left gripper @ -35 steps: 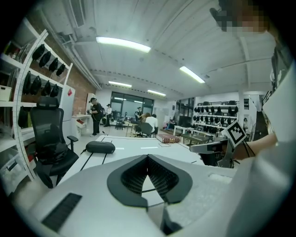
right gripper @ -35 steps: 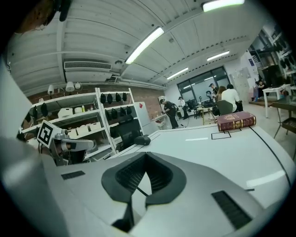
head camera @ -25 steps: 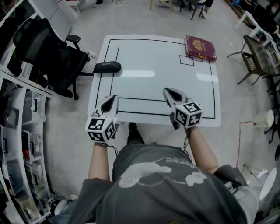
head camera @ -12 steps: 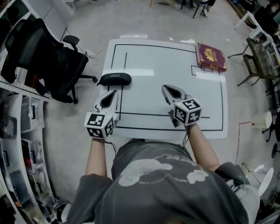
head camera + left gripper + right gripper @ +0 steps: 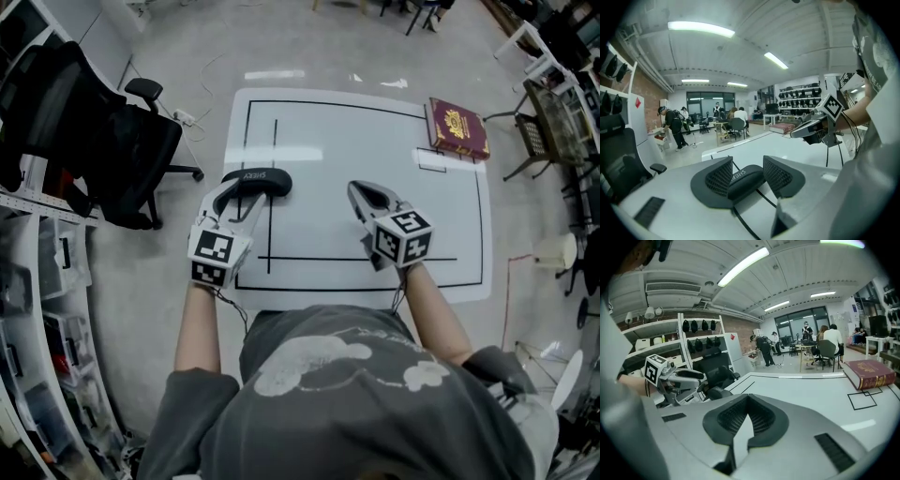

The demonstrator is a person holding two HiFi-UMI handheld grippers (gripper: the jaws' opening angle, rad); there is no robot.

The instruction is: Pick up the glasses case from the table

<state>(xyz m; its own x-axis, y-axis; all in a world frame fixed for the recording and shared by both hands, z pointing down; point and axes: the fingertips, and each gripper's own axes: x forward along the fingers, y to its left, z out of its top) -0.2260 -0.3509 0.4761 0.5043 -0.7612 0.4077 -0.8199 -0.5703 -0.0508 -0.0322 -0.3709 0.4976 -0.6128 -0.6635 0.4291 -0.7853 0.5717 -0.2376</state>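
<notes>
Had the left claw (image 5: 748,165) spread wide and set astride the glasses case (image 5: 259,178), one mesh pad on each side of the dark, rounded shell. Looked close to contact on both sides, but showed no firm squeeze. Had the right claw (image 5: 362,194) closed tip to tip on nothing, hovering over bare table (image 5: 375,131) well to the right of the left claw.

Judged the task roughly half done: reach made and claw placed around the case, with closing and lifting left to do. Found the case lying flat on the table between the left claw's pads, across a black line drawn there, and not raised at all as far as could be seen.

Could not settle whether the pads truly pressed the case, since the shell filled the gap and hid its own flanks. Could not see all of the case in the left gripper view, with parts of it behind the pads and under the claw's body. Could read only part of the white lettering on its top.

Saw a red book (image 5: 458,128) far beyond the right claw and to its right, at the table's corner. Saw a black office chair (image 5: 103,141) off the table, to the left of the left claw.
</notes>
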